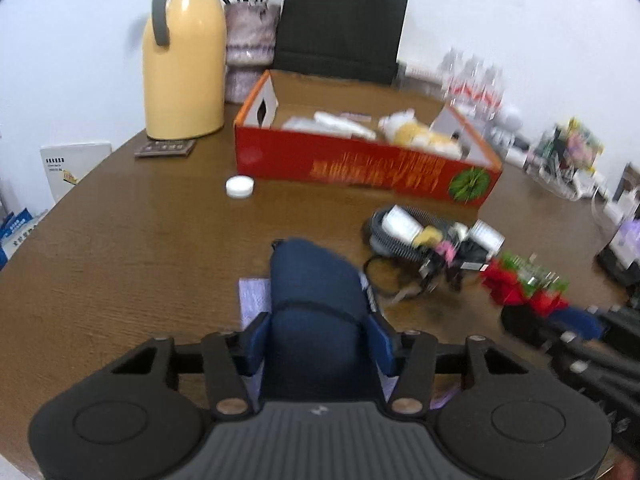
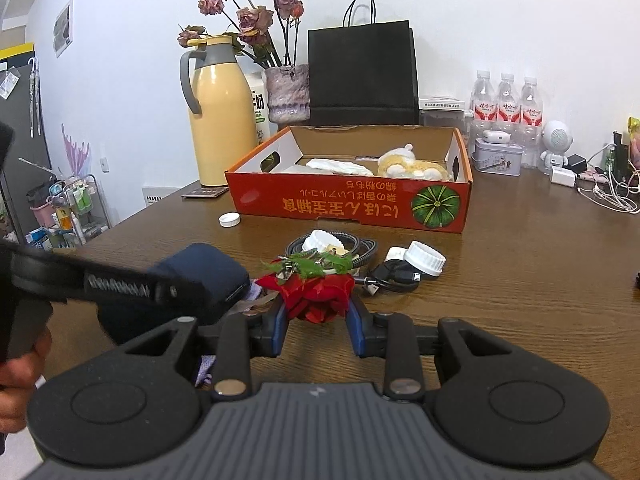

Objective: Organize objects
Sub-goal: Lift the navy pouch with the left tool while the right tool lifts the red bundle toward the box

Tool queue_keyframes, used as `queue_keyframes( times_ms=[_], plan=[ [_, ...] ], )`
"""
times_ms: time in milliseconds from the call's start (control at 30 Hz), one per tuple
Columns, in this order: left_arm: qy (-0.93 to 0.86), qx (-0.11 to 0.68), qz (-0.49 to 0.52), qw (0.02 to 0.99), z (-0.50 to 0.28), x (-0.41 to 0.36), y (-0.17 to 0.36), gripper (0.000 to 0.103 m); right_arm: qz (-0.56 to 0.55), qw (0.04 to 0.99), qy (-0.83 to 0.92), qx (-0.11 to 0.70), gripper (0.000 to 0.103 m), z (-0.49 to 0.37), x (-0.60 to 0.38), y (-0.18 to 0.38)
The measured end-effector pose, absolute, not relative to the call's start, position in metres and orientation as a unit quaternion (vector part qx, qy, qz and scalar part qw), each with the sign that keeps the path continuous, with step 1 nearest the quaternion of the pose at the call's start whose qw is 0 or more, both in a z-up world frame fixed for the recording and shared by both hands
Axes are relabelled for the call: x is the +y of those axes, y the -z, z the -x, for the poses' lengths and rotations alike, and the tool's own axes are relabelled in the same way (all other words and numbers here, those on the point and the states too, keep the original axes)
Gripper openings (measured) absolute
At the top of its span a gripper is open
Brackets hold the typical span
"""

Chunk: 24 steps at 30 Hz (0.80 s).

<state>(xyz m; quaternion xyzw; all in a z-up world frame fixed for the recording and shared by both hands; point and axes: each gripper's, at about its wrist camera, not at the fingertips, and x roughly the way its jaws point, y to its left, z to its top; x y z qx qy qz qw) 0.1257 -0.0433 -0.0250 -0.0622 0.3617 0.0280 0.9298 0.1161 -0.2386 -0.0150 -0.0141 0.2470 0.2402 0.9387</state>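
A navy blue pouch (image 1: 316, 300) lies on a purple sheet (image 1: 254, 296) on the brown table (image 1: 140, 240). My left gripper (image 1: 320, 336) is shut on it, with a blue pad against each side. The right wrist view shows that pouch (image 2: 208, 268) at the left, with the left gripper's finger (image 2: 120, 284) across it. My right gripper (image 2: 318, 320) is shut on a red artificial rose (image 2: 320, 296) with green leaves, held just above the table. An open red cardboard box (image 2: 348, 204) behind holds a yellow plush toy (image 2: 412, 168) and white packets.
Between the grippers and the box lie a coiled cable (image 2: 366, 248), white jars (image 2: 424, 258), a black USB lead (image 2: 392, 276) and a white cap (image 2: 229, 220). A yellow thermos (image 2: 220, 120), vase (image 2: 286, 92), black bag (image 2: 362, 76) and water bottles (image 2: 506, 100) line the back.
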Motion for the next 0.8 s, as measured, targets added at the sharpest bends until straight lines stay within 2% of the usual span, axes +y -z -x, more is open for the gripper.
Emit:
queue_keyframes(
  times_ms=[133,200,367,800],
  plan=[
    [-0.022,0.382,0.052,0.922,-0.132,-0.045,0.035,0.074,0.012,0.937,-0.241,0.253,0.031,-0.117,-0.239,0.02],
    [-0.018,0.394,0.053,0.917,-0.132,-0.047,0.041,0.076,0.011,0.936,-0.241,0.255,0.031,-0.117,-0.239,0.021],
    [-0.024,0.374,0.061,0.925,-0.127,-0.045,0.042,0.062,0.011,0.937,-0.241,0.254,0.031,-0.117,-0.24,0.021],
    [-0.007,0.313,0.074,0.947,-0.127,-0.031,-0.007,0.061,0.015,0.943,-0.242,0.226,0.031,-0.132,-0.237,0.0]
  ],
)
